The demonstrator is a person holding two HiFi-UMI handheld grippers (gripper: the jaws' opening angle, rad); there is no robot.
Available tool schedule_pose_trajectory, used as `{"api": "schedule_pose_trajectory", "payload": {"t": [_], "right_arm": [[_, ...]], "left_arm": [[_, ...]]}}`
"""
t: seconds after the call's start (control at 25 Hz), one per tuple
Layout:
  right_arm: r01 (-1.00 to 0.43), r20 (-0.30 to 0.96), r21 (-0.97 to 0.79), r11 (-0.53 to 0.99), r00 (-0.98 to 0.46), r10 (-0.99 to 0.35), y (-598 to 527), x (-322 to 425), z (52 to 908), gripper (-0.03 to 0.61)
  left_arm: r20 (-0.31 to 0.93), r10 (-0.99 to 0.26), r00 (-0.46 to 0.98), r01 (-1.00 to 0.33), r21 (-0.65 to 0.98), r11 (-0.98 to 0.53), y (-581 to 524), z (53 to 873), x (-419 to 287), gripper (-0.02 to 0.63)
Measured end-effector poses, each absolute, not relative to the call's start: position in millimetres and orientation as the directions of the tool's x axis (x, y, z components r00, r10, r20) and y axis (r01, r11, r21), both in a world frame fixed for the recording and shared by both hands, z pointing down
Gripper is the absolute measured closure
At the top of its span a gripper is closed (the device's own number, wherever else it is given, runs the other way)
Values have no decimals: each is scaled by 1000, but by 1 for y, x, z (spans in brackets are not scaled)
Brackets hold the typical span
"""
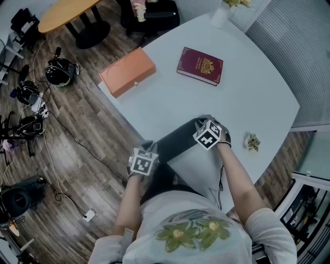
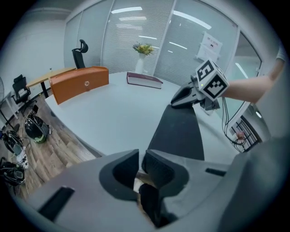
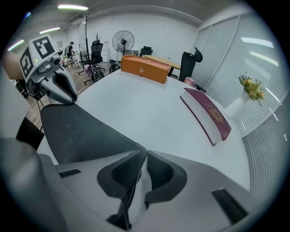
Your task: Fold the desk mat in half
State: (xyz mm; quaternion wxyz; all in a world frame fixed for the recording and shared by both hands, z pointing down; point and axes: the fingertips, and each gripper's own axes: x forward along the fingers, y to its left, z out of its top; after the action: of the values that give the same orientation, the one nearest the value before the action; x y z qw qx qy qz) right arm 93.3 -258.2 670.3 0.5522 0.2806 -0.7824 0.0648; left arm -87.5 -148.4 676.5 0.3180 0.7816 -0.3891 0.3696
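The desk mat [image 1: 175,140] was found at the near edge of the white table [image 1: 242,87], showing as a dark strip that ran between the two grippers. The left gripper [image 2: 141,158] was at the strip's left end, where the table edge meets the wooden floor [image 1: 77,134]. Its jaws stood almost together, with a dark piece of the mat pinched between the pads. The right gripper [image 3: 146,156] was at the strip's other end, further in from the table edge. Its jaws were closed on the mat's stitched border, with a pale layer lying against that border between the pads. Whether the pale sheet below the strip, on the person's side, was the mat's underside could not be established. Both grippers pointed steeply down at the table. A maroon book [image 1: 200,65] lay flat towards the far edge, well apart from the mat. An orange box [image 1: 127,71] sat at the far left edge. A white vase [image 1: 220,14] stood at the far corner. A small pale crumpled item [image 1: 252,142] lay near the right edge, just beyond the right gripper. Cables and dark equipment [image 1: 59,71] lay on the floor to the left of the table.
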Motion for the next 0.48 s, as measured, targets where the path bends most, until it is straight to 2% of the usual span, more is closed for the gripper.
{"api": "schedule_pose_trajectory", "payload": {"t": [0.2,0.48], "right_arm": [[-561,897,171,810,-251,-364,-260,94,662,494],[-581,872,173,795,-285,-398,-259,88,637,483]], "left_arm": [[823,-390,412,-866,220,-450,-151,672,-93,536],[798,-442,410,-875,209,-436,-159,650,-95,532]]}}
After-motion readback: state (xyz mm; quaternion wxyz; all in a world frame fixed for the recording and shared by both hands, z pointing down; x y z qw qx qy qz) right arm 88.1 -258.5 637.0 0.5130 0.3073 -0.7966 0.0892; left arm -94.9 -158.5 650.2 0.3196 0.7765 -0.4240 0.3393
